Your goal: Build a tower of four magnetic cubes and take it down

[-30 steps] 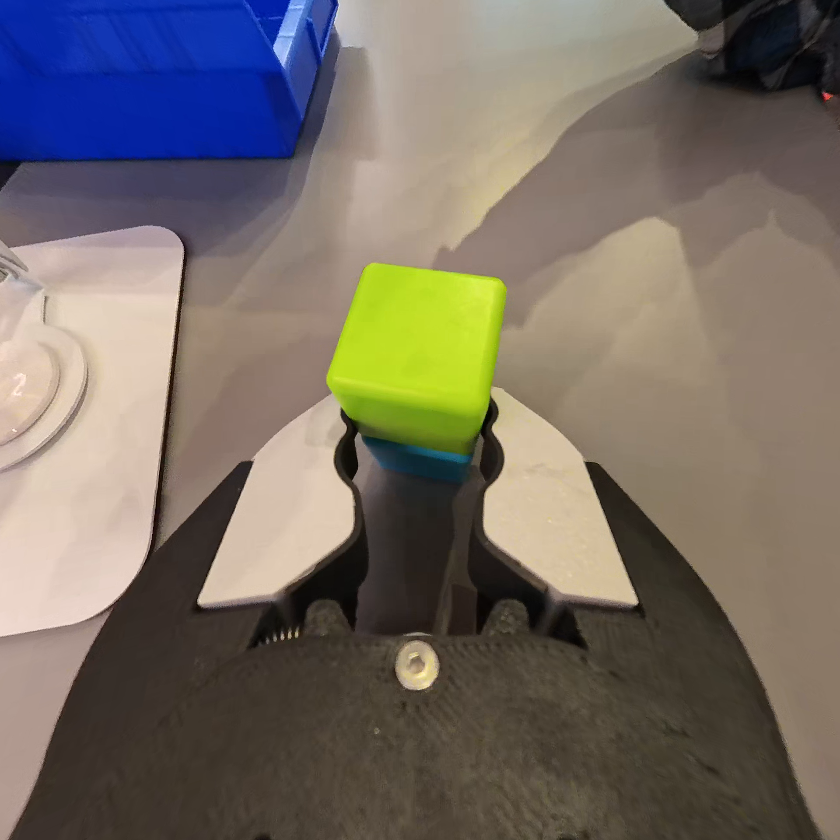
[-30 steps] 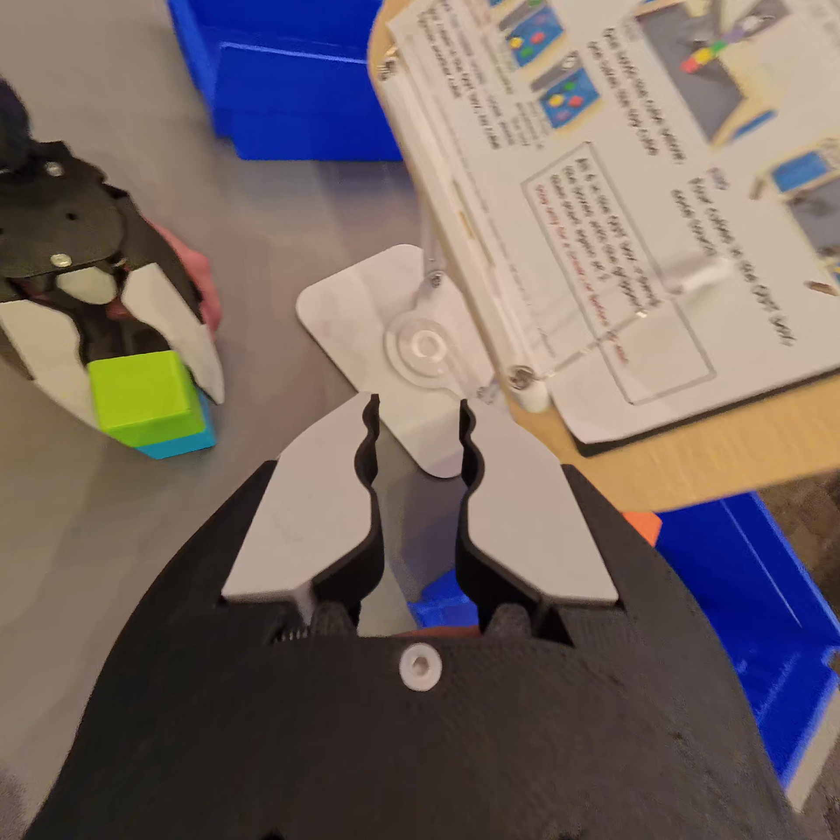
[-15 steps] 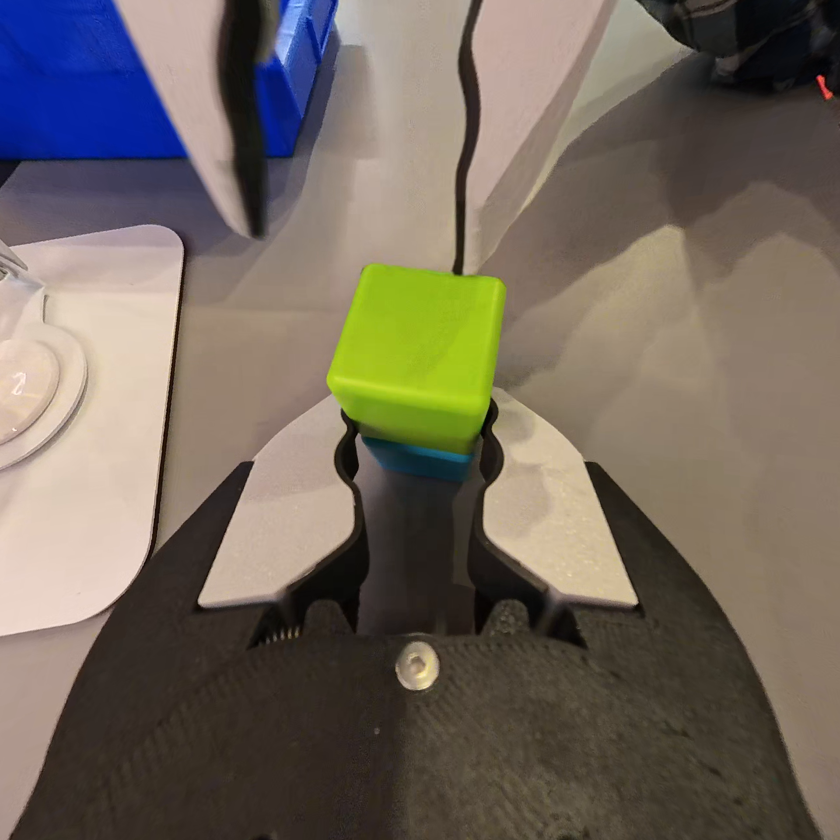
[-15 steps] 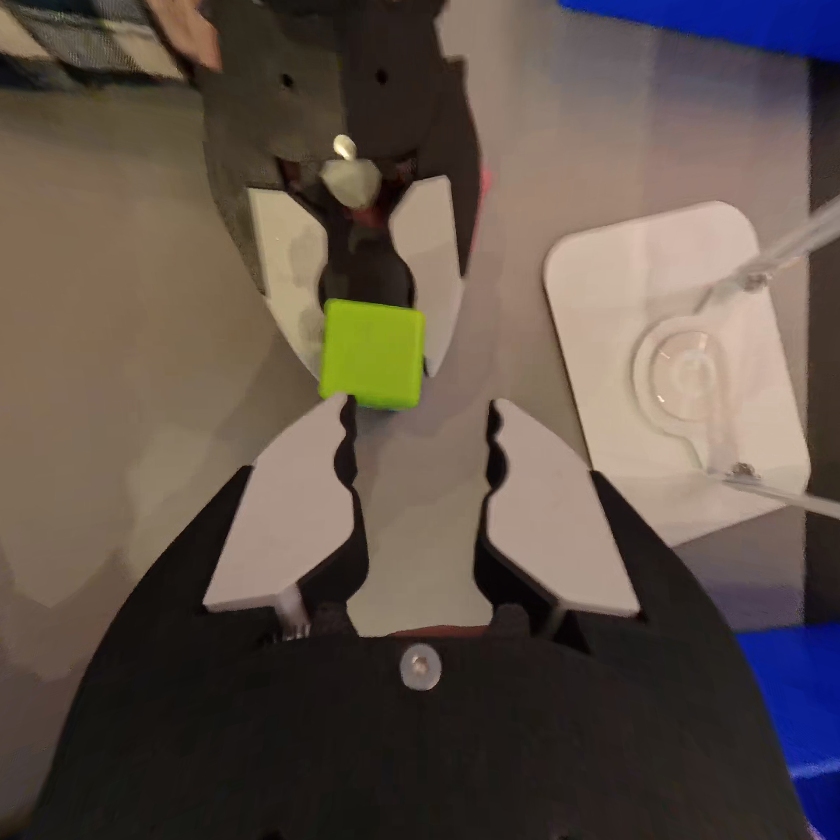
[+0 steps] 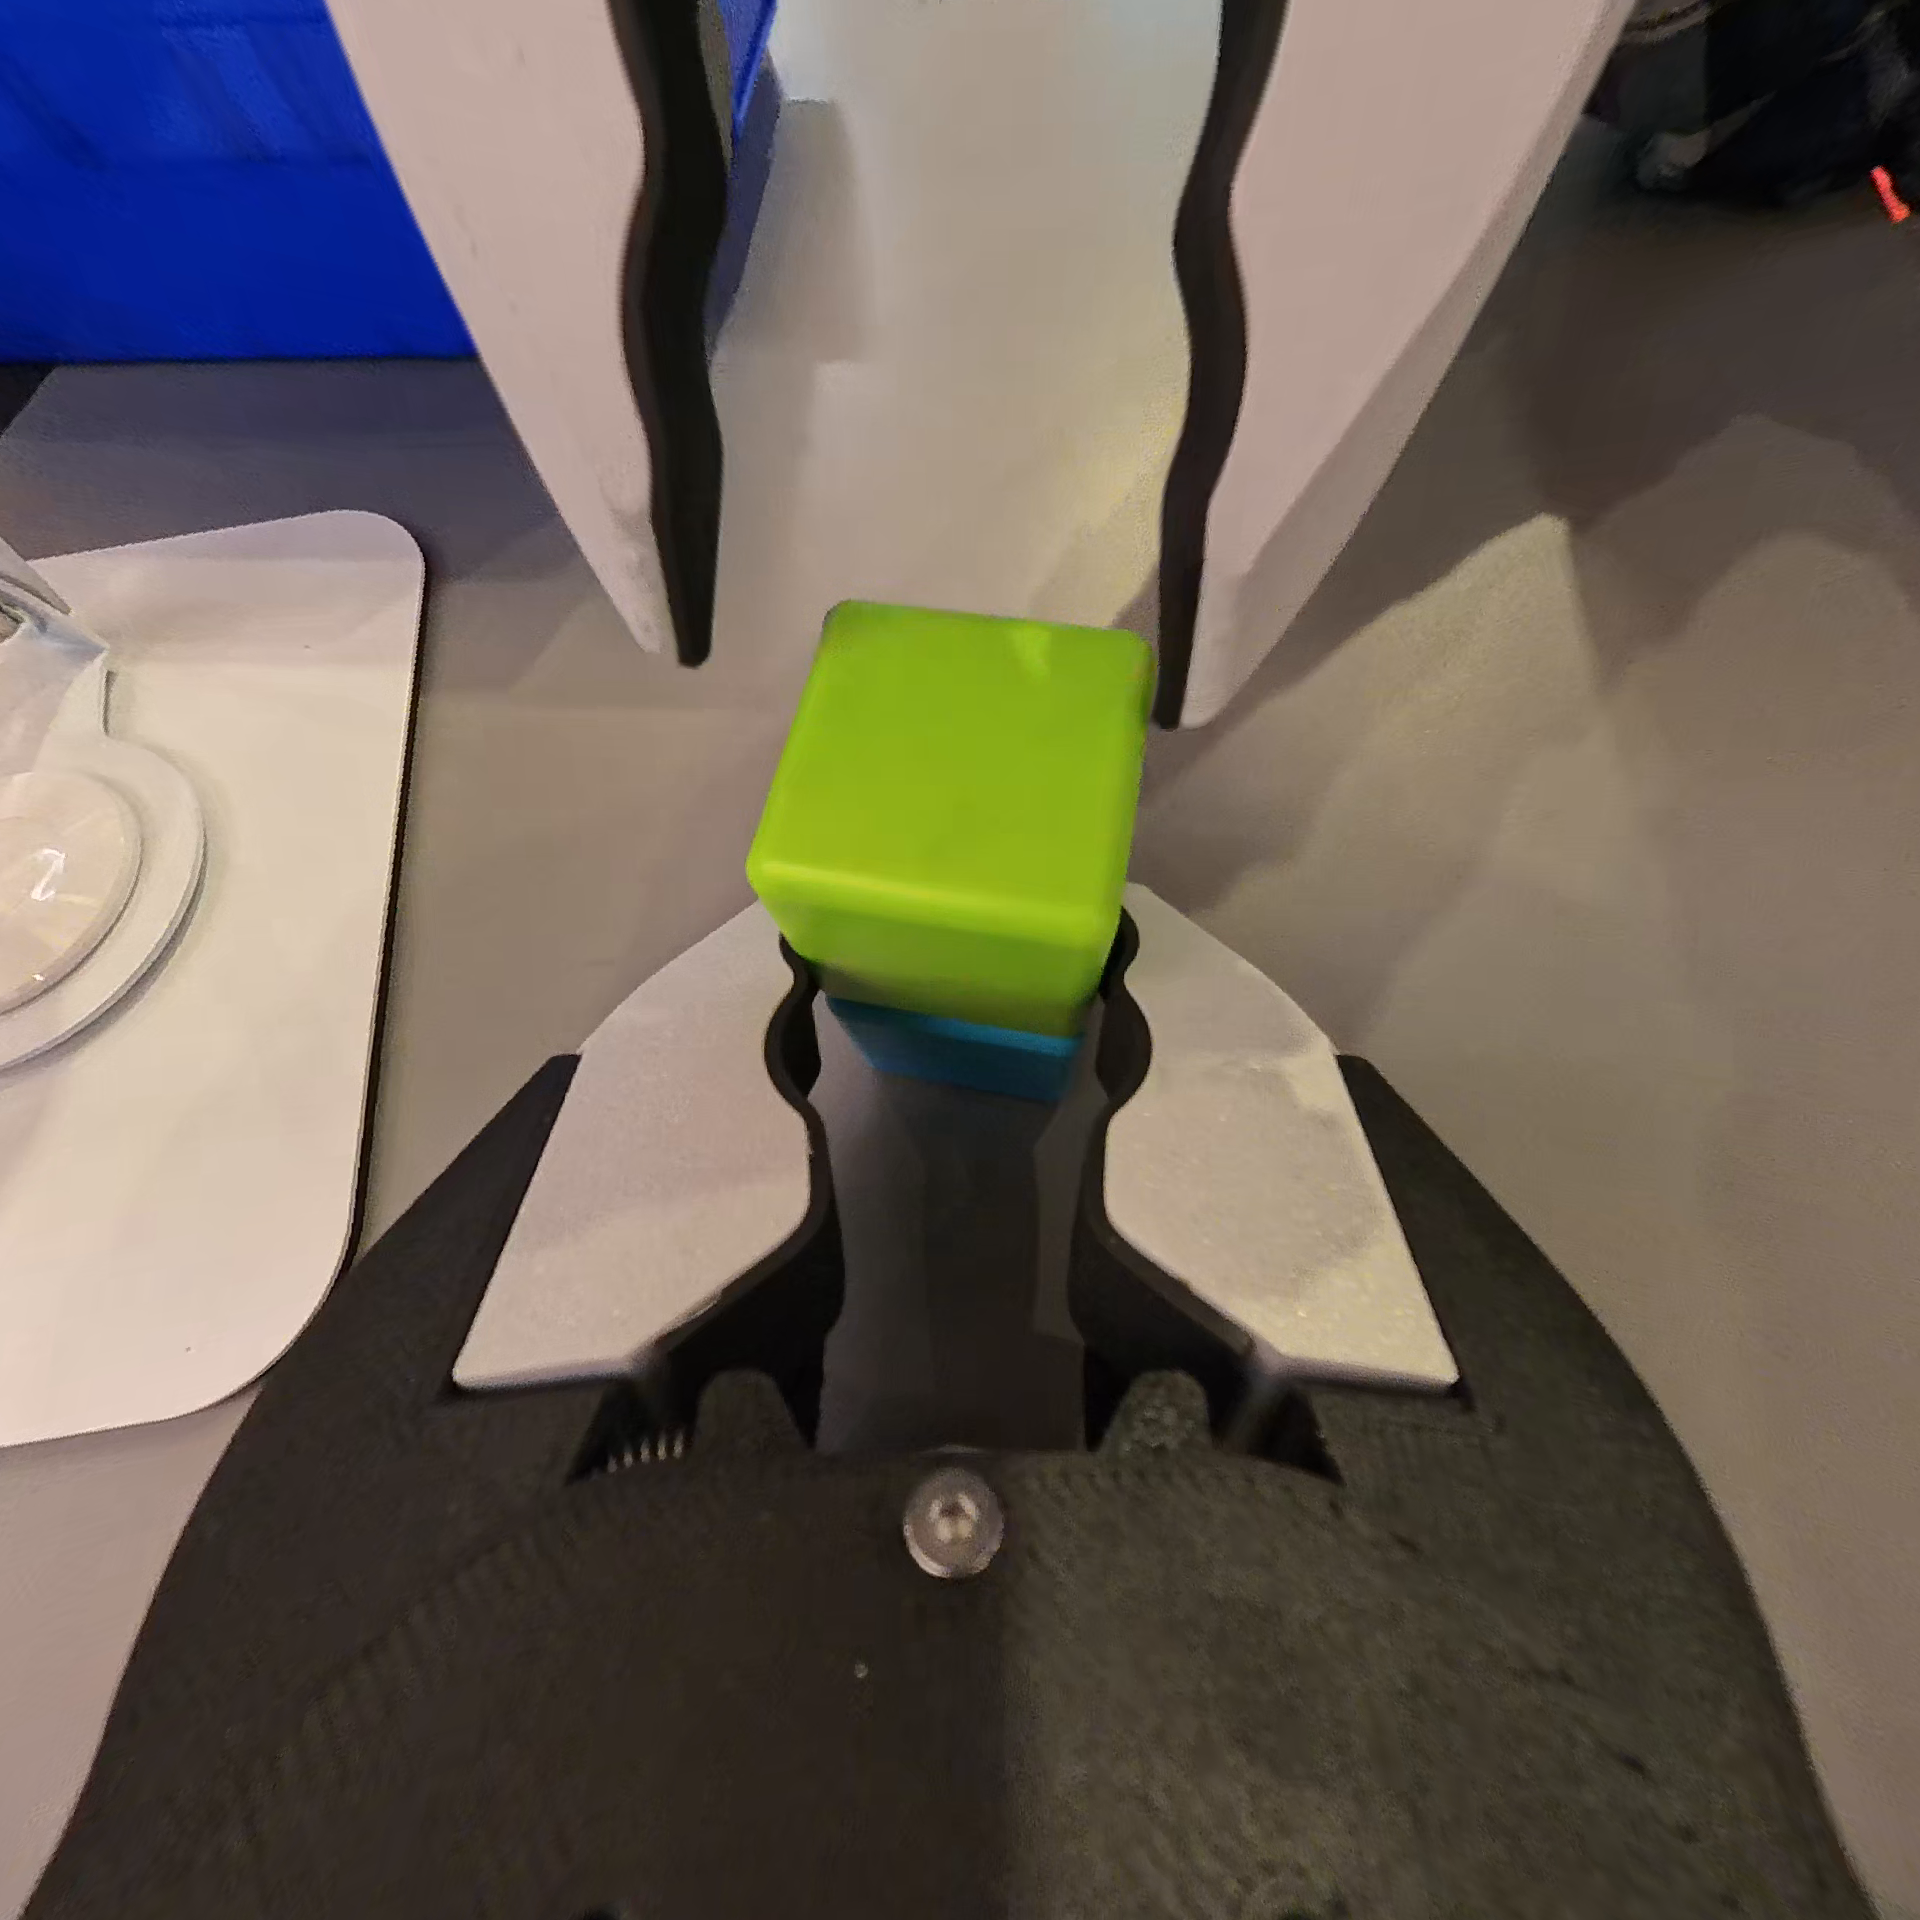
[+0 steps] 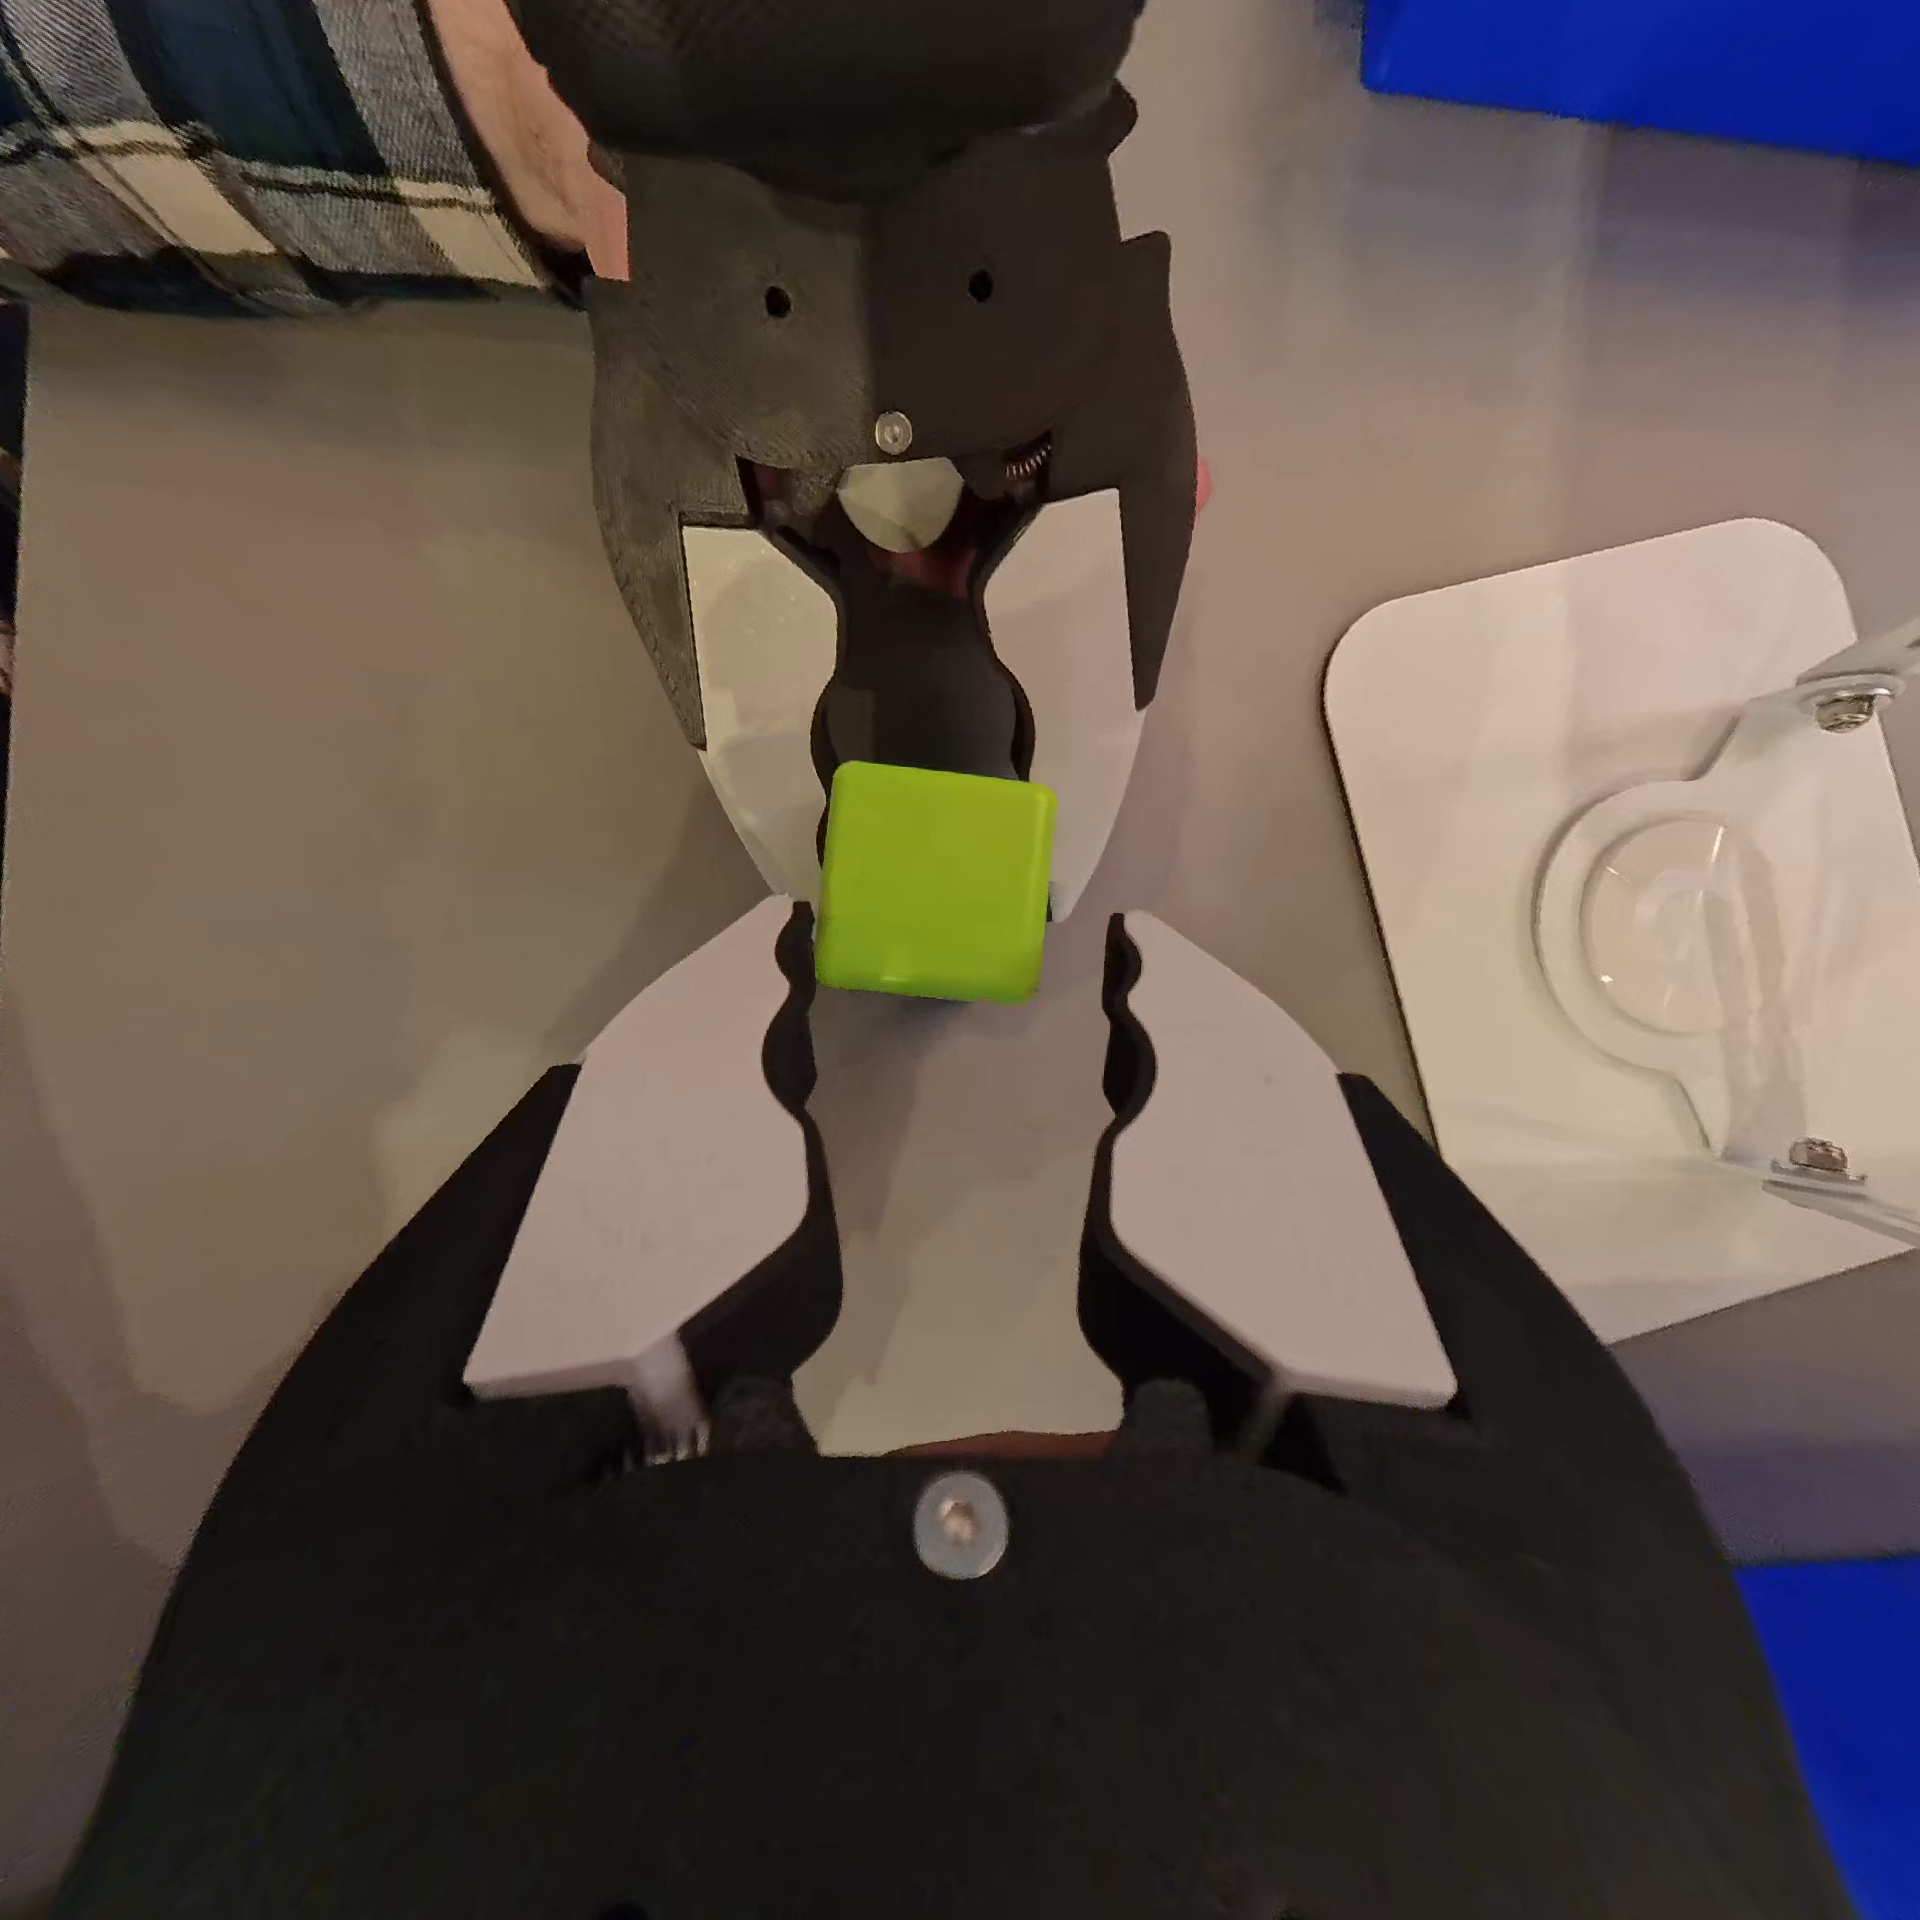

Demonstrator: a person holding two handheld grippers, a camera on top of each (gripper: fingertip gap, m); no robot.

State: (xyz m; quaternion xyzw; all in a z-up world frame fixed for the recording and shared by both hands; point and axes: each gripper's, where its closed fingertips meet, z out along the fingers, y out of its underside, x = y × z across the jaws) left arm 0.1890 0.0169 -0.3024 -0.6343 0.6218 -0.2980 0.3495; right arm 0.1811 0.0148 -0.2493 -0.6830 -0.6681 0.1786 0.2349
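Note:
A lime green cube (image 5: 945, 790) sits on a blue cube (image 5: 951, 1055) on the grey table. My left gripper (image 5: 956, 966) is shut on this two-cube stack, its fingertips level with the seam between the cubes. My right gripper (image 6: 956, 925) is open and empty. It comes from the opposite side and from above, and its tips flank the far end of the green cube (image 6: 930, 894). In the left wrist view the right gripper (image 5: 925, 686) hangs over the cube's far edge. The left gripper (image 6: 935, 831) faces me in the right wrist view. The blue cube is hidden there.
A white base plate (image 5: 260, 935) with a clear stand foot lies left of the stack; it also shows in the right wrist view (image 6: 1558, 727). Blue bins stand at the back (image 5: 208, 177) and at the frame edges (image 6: 1662, 73). A plaid sleeve (image 6: 208, 156) is behind the left gripper. My hands' fingertips stand some 5 cm from each other.
My right gripper has swung away from the instruction board, opened wider and come down over the green cube. The left gripper and the stack have stayed still.

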